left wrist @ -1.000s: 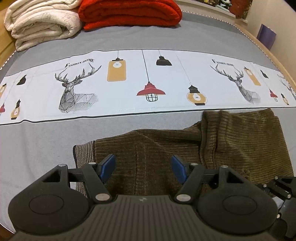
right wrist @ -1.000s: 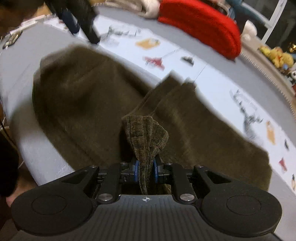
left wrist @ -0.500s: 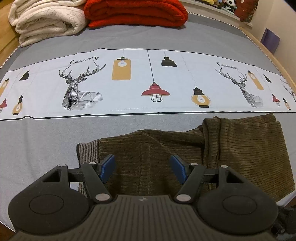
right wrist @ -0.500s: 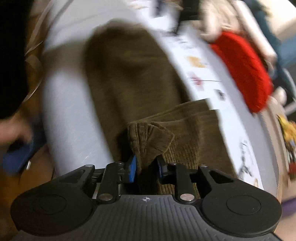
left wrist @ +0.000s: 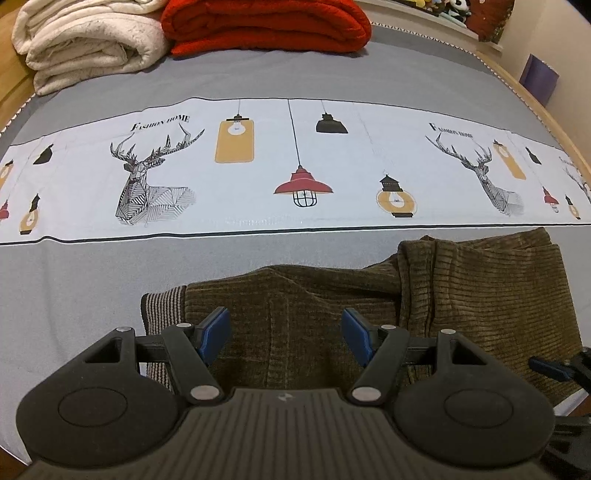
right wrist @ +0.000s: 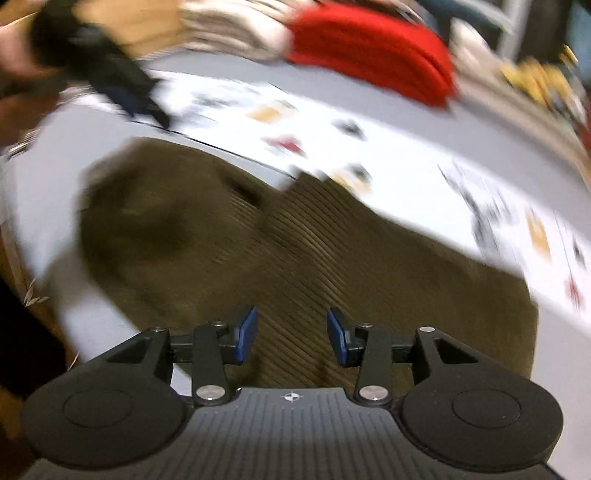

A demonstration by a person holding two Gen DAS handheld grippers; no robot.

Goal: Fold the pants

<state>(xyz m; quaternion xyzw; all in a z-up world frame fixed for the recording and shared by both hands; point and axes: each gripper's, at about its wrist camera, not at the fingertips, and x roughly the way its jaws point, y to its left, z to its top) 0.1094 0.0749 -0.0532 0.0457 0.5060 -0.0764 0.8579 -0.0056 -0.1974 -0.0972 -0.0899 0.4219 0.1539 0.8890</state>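
Olive-brown corduroy pants point(left wrist: 461, 288) lie folded on the grey bed, with a striped waistband point(left wrist: 162, 310) at their left end and a doubled-over layer on the right. My left gripper point(left wrist: 286, 334) hovers open above the waist part, nothing between its blue pads. In the blurred right wrist view the same pants point(right wrist: 332, 251) spread under my right gripper point(right wrist: 291, 334), whose jaws are opening with no cloth between them. The left gripper point(right wrist: 118, 92) shows as a dark blur at upper left. The right gripper's tip point(left wrist: 554, 367) peeks in at the lower right of the left wrist view.
A white printed band with deer and lamps point(left wrist: 295, 170) runs across the grey bedcover point(left wrist: 74, 288). Folded cream blanket point(left wrist: 88, 40) and red blanket point(left wrist: 266, 26) sit at the far edge. The bed's wooden rim point(left wrist: 546, 107) curves along the right.
My right gripper let go of the bunched pant cloth it pinched and drew back, jaws spreading. The released cloth now lies flat on the folded stack. The left gripper stayed put.
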